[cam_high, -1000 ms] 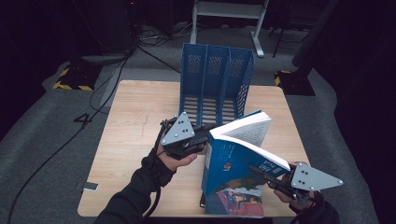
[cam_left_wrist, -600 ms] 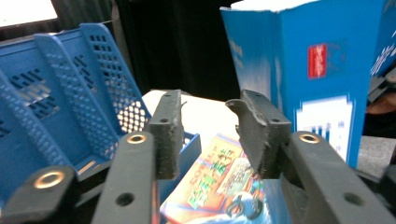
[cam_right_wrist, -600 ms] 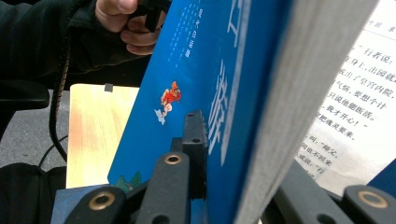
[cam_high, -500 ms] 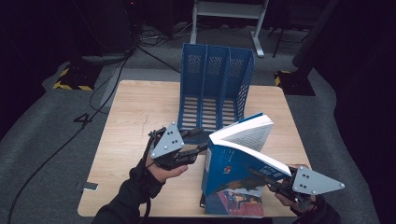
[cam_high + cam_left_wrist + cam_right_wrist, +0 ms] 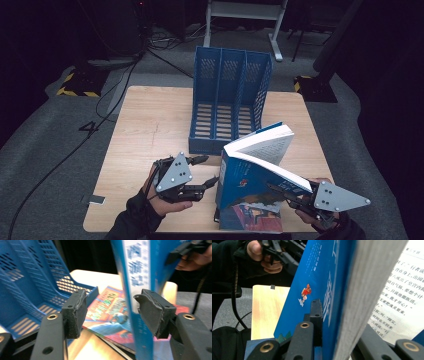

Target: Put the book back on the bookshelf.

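The blue book (image 5: 250,182) stands tipped up near the table's (image 5: 150,125) front edge, on another book (image 5: 250,220). The right gripper (image 5: 295,197) squeezes its cover and pages. The left gripper's (image 5: 212,172) jaws have just been opening, just beside its spine

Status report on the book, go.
Right tongs clamped on the upright blue book. Left tongs just opened, clear of its spine. Second book flat underneath.
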Demonstrator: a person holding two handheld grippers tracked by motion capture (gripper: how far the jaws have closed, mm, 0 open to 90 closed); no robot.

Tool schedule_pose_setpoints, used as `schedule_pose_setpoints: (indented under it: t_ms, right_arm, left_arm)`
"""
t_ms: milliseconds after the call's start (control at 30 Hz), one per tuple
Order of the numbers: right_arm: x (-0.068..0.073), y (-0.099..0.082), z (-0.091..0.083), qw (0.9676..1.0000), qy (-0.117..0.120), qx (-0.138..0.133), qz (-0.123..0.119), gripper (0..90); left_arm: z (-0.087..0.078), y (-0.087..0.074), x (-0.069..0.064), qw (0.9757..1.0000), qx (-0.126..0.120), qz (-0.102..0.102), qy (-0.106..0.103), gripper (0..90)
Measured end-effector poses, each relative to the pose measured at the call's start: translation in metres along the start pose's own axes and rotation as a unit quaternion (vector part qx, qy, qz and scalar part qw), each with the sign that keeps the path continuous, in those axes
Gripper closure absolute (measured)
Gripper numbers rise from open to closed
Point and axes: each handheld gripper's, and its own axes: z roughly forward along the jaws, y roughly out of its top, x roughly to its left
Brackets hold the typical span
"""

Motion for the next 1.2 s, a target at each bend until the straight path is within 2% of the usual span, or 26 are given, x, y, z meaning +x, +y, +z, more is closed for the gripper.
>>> schedule_pose_setpoints:
  t_ms: [33,67,133,167,200,333,400,467,567,633,733,867,933,1067,1100,1200]
  right_arm:
    - [0.000,0.000,0.000,1.0000,0.000,0.000,0.000,79.2]
    - [0.000,0.000,0.000,1.0000,0.000,0.000,0.000,79.2]
    - [0.000,0.000,0.000,1.0000,0.000,-0.001,0.001,79.2]
    - [0.000,0.000,0.000,1.0000,0.000,-0.001,0.001,79.2]
    - [0.000,0.000,0.000,1.0000,0.000,0.000,0.000,79.1]
    - [0.001,0.000,-0.001,1.0000,0.002,0.000,0.000,78.9]
    - [0.001,0.000,-0.001,1.0000,0.002,0.000,0.000,78.8]
    - [0.001,0.000,-0.001,1.0000,0.002,0.001,-0.003,78.5]
    - [0.002,0.000,-0.003,1.0000,0.000,0.005,-0.007,76.3]
    - [0.002,0.000,-0.004,1.0000,-0.003,0.006,-0.006,75.2]
    - [0.001,-0.002,-0.007,0.9999,-0.007,0.008,-0.008,73.6]
    - [-0.001,-0.004,-0.011,0.9998,-0.016,0.009,-0.001,71.5]
    - [-0.002,-0.006,-0.015,0.9997,-0.019,0.011,0.005,71.3]
    - [0.000,-0.006,-0.016,0.9996,-0.024,0.016,0.000,71.1]
    - [0.000,-0.006,-0.015,0.9994,-0.028,0.018,-0.007,70.3]
    - [0.000,-0.006,-0.016,0.9993,-0.031,0.020,-0.007,68.2]
  left_arm:
    - [0.002,-0.002,-0.003,0.9998,0.008,-0.007,-0.015,37.9]
    - [0.002,-0.002,-0.003,0.9998,0.008,-0.007,-0.015,36.9]
    - [0.010,-0.006,-0.008,0.9990,0.021,-0.015,-0.035,35.4]
    - [0.010,-0.006,-0.008,0.9990,0.021,-0.015,-0.035,35.2]
    - [0.016,-0.008,-0.011,0.9982,0.027,-0.020,-0.049,35.1]
    - [0.032,-0.009,-0.015,0.9965,0.032,-0.025,-0.073,35.7]
    - [0.038,-0.008,-0.016,0.9965,0.033,-0.024,-0.074,35.8]
    - [0.046,-0.006,-0.017,0.9958,0.028,-0.024,-0.084,37.3]
    - [0.060,-0.001,-0.018,0.9961,0.020,-0.021,-0.084,45.4]
    - [0.064,0.002,-0.016,0.9956,0.014,-0.017,-0.091,46.5]
    - [0.068,0.007,-0.015,0.9948,0.008,-0.021,-0.099,46.9]
    - [0.069,0.013,-0.014,0.9950,-0.001,-0.017,-0.098,46.8]
    - [0.071,0.019,-0.014,0.9951,-0.009,-0.010,-0.098,46.8]
    - [0.071,0.025,-0.013,0.9944,-0.022,-0.005,-0.103,48.0]
    - [0.070,0.028,-0.013,0.9939,-0.031,0.001,-0.106,49.1]
    - [0.068,0.031,-0.015,0.9930,-0.040,0.010,-0.111,51.1]
